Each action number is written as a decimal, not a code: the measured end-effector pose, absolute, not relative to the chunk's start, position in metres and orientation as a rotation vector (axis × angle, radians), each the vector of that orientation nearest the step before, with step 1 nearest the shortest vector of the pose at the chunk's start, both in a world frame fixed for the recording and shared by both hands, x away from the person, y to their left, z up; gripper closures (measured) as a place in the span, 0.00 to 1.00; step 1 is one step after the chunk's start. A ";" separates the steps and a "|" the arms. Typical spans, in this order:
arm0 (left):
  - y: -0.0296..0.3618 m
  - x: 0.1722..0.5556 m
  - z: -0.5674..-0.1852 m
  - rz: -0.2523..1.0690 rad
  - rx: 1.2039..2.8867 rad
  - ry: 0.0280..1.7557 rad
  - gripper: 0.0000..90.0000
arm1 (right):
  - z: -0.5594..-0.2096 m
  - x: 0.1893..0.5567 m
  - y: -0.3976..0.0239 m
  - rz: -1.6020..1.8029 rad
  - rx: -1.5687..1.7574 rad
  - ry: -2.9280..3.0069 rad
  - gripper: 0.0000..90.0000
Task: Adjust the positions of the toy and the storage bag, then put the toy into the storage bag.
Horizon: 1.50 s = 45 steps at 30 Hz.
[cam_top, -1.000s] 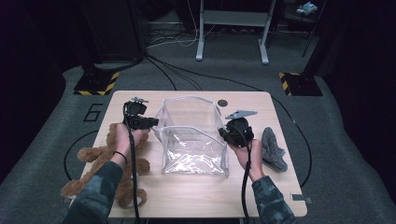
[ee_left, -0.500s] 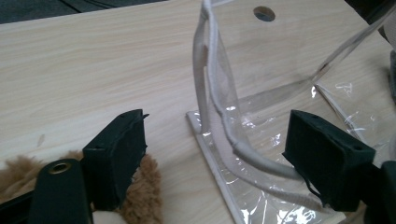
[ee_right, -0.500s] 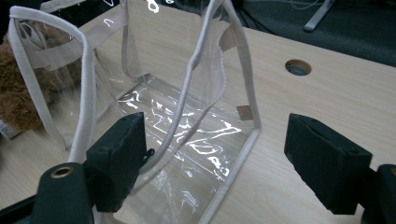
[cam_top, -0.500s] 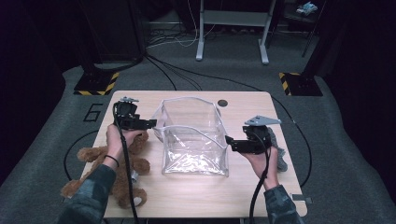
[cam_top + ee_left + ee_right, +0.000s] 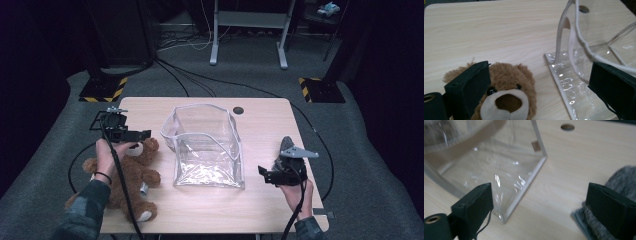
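Having just been opening, both grippers [image 5: 145, 133] [image 5: 261, 173] were seen released and empty beside the clear bag [image 5: 207, 150], bear [image 5: 131, 172] at left, grey toy [image 5: 286, 146] at right; the unsupported bag, it was judged, could sag shut.

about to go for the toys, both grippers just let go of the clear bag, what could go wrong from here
1. The clear bag stands unheld with soft, leaning walls; it may sag or tip when a toy goes in.
2. The left gripper, jaws just opened, hovers by the teddy bear close to the bag; a grab could knock its side.
3. The right gripper partly hides the grey toy, so its grasp could miss.
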<state>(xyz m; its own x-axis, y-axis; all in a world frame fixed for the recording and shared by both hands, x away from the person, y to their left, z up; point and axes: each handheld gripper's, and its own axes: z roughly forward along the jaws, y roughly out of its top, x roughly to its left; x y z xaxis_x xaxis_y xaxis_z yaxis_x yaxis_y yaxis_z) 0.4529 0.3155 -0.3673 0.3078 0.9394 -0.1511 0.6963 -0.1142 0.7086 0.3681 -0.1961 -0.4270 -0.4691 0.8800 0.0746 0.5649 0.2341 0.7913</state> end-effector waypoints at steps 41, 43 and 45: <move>0.340 0.429 -0.456 0.496 2.055 1.719 0.01 | -0.530 0.359 -0.184 0.909 1.364 2.189 0.00; 0.340 0.430 -0.460 0.496 2.079 1.730 0.01 | -0.530 0.359 -0.183 0.911 1.381 2.183 0.00; 0.342 0.431 -0.463 0.495 2.078 1.741 0.03 | -0.530 0.359 -0.183 0.910 1.381 2.183 0.00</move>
<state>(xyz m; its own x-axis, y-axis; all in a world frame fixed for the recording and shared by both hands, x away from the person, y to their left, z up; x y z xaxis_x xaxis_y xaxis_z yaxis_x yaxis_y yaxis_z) 0.4306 0.3421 -0.4633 0.1688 0.9854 0.0233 0.8500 -0.1575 0.5026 0.3585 -0.1831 -0.5297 -0.4317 0.9020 0.0094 0.6414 0.2996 0.7063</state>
